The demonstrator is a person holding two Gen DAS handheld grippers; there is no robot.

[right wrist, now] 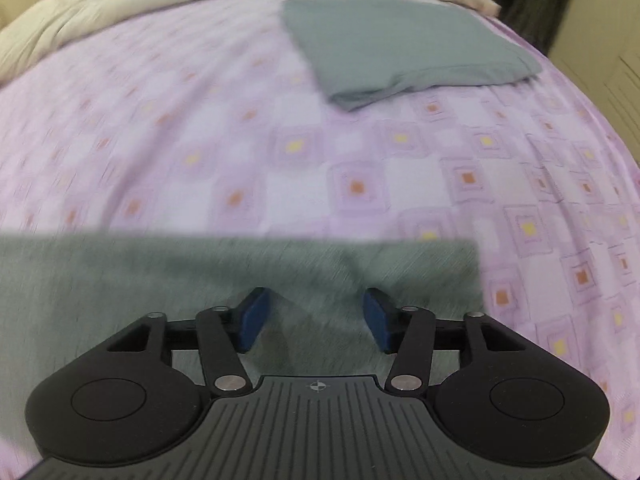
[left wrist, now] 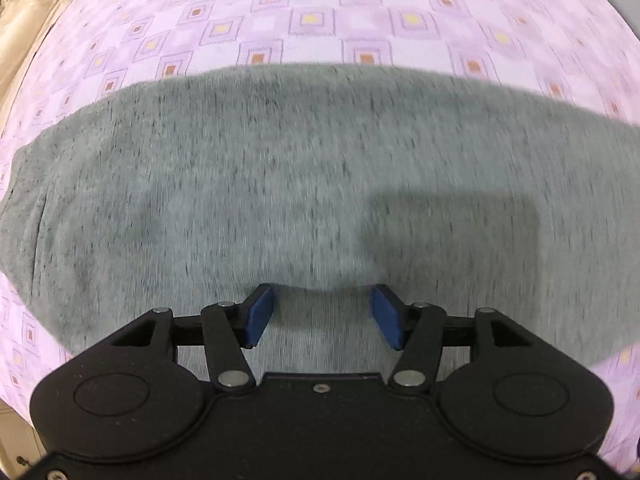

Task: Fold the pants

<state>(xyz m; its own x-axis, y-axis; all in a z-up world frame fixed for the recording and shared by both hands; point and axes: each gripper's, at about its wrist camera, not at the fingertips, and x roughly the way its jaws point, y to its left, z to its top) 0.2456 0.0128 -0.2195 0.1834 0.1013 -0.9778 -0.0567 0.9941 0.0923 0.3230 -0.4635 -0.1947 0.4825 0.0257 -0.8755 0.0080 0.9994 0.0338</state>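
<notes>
The grey heathered pants [left wrist: 304,184] lie flat across the pink patterned bedsheet [left wrist: 304,20], filling the middle of the left wrist view. My left gripper [left wrist: 323,316] is open just above the near part of the fabric, with nothing between its blue pads [left wrist: 259,316]. In the right wrist view the pants [right wrist: 200,272] lie as a grey band ending in a straight edge at the right. My right gripper [right wrist: 316,316] is open over that fabric and holds nothing.
A folded grey cloth [right wrist: 404,44] lies on the bedsheet [right wrist: 240,140] at the far right. A cream duvet [right wrist: 160,4] is bunched along the far edge, and also shows at the upper left of the left wrist view [left wrist: 28,12]. The bed drops off at the right.
</notes>
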